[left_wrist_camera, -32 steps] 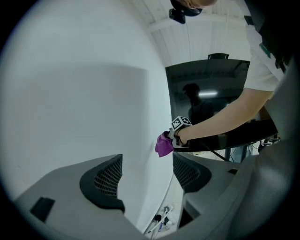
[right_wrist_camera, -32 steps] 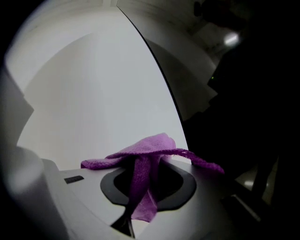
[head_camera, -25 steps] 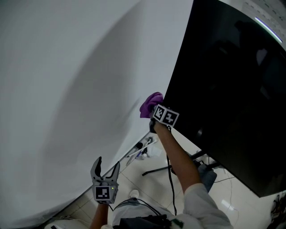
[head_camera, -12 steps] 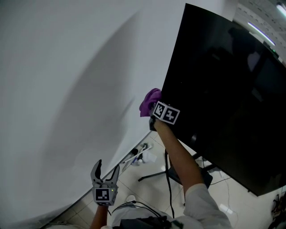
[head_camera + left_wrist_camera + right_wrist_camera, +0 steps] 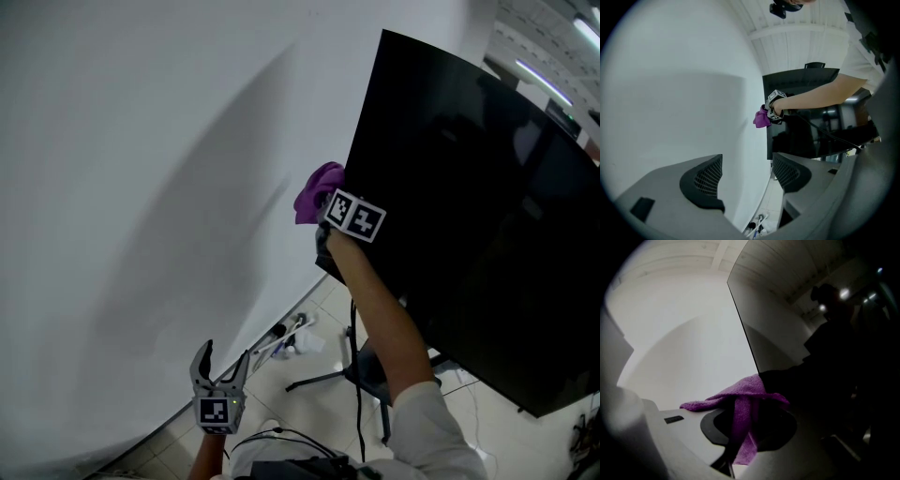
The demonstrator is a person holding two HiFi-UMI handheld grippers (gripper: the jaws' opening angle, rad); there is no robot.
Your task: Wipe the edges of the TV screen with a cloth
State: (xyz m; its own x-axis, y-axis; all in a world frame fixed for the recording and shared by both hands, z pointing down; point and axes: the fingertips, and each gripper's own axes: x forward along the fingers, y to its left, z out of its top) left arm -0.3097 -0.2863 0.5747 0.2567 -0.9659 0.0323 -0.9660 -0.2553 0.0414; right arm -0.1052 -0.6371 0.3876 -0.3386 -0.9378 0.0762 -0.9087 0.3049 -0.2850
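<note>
**Progress:** judged under way and not near finish. Purple cloth (image 5: 317, 192) in contact with the left vertical edge of the TV screen (image 5: 469, 206), somewhat below mid-height, nearer the lower corner than the upper. No telling from the glass which stretches are wiped: dark panel, no visible streak or dust line. Presumably left to do: the rest of that side, then the top, bottom and far side. Top and bottom edges visible in the head view, with nothing touching them at present.

**Right gripper (image 5: 745, 427):** closed down on the cloth, with a fold pinched between the pads. Loose cloth draped over both jaws and bunched forward against the screen's edge. As far as can be seen, contact with the TV is through the cloth only. Wall (image 5: 141, 187) close behind the cloth; contact with it not determinable.

**Left gripper (image 5: 745, 173):** jaws wide apart, nothing between them. Held low and well apart from the TV, pointing up towards the work. Judged idle, with no part in the wiping at this moment.
</note>
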